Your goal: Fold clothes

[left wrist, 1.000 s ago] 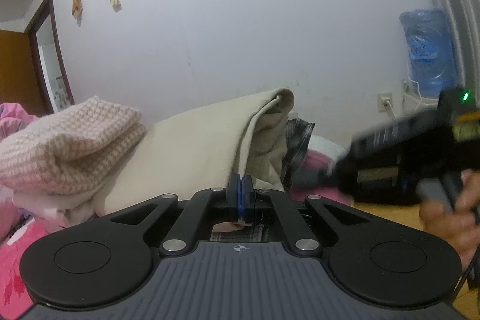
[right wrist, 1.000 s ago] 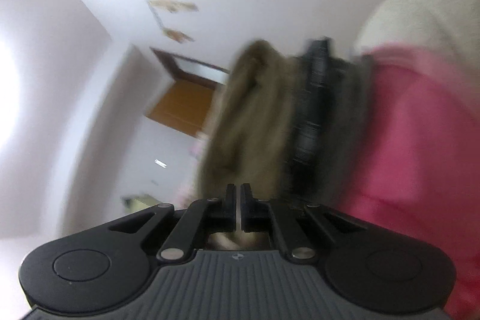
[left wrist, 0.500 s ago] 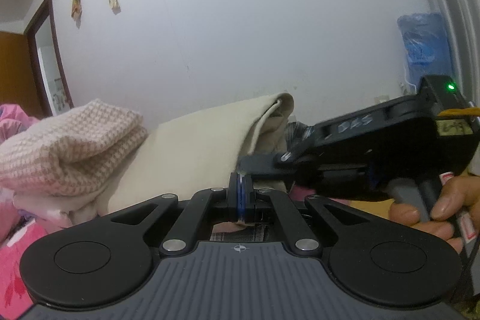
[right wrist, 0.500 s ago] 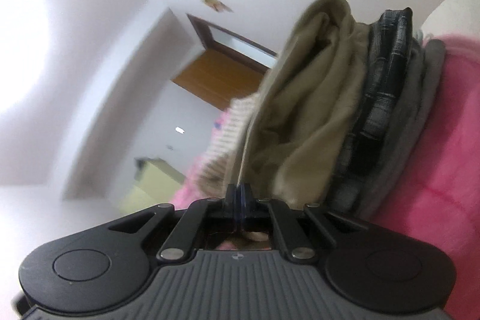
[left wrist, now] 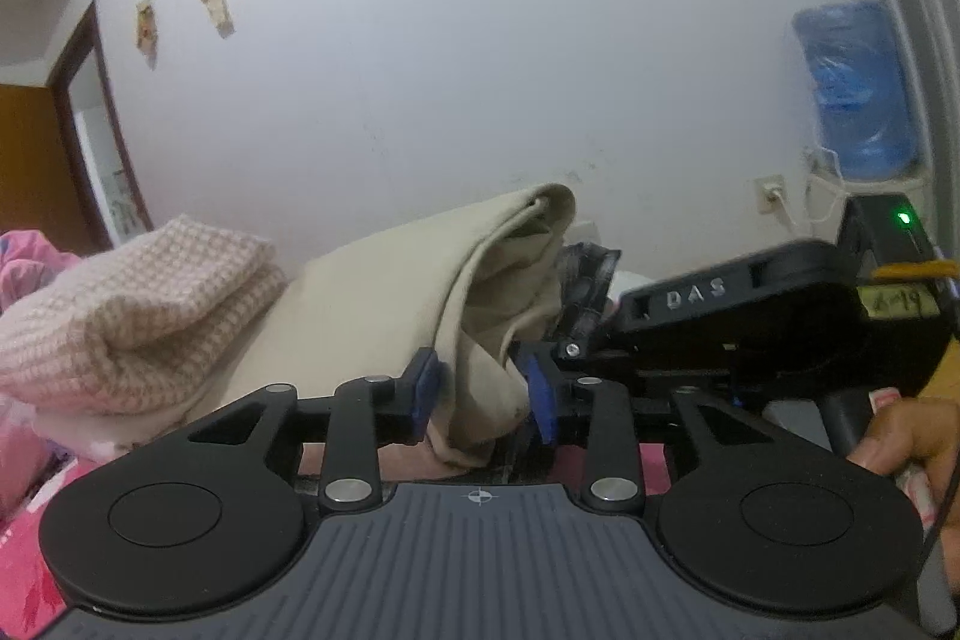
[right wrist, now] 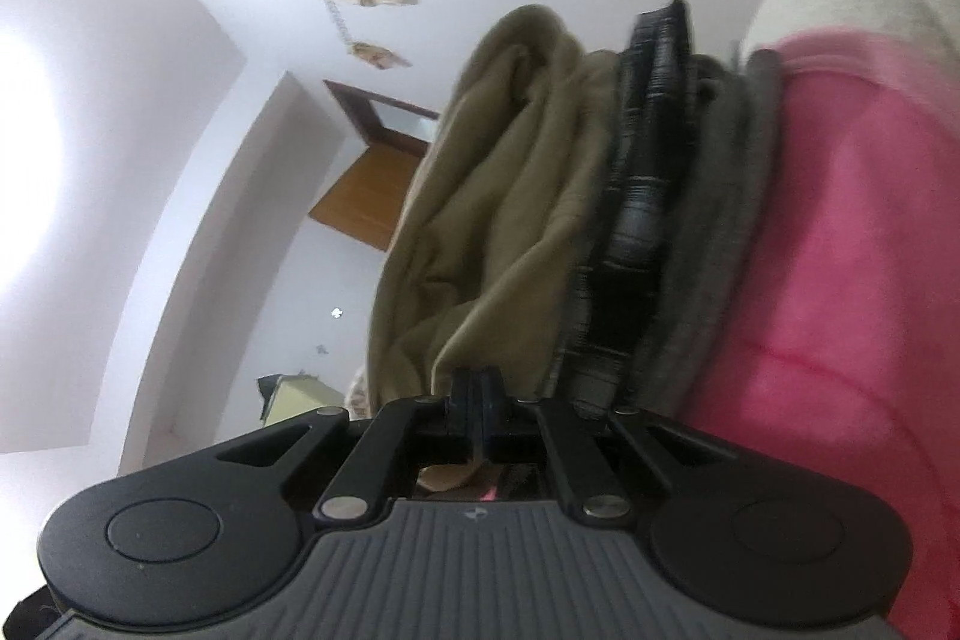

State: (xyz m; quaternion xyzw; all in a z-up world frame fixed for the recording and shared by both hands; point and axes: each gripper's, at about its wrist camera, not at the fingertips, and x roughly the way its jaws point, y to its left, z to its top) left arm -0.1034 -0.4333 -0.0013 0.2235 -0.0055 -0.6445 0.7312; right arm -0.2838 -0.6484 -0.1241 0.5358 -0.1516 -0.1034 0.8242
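Note:
A beige garment (left wrist: 384,310) lies folded on top of a pile of clothes. Its near edge hangs between the blue pads (left wrist: 423,388) of my left gripper (left wrist: 480,391), whose jaws are opening and stand apart around the fold. My right gripper (right wrist: 477,394) is shut on the same beige garment (right wrist: 498,196), with a bit of cloth showing under its fingers. In the left wrist view the right gripper's black body (left wrist: 750,328) comes in from the right, held by a person's hand (left wrist: 906,442), its tip just beside my left gripper's right finger.
A folded pink waffle-knit cloth (left wrist: 132,316) lies to the left of the beige garment. Under the beige garment sit a dark plaid garment (right wrist: 648,196), a grey one (right wrist: 714,244) and pink fabric (right wrist: 840,280). A blue water bottle (left wrist: 852,88) stands by the wall at right.
My left gripper's jaws have gone from shut on the beige edge to apart. The right gripper has come in from the right, up to the left gripper's fingers.

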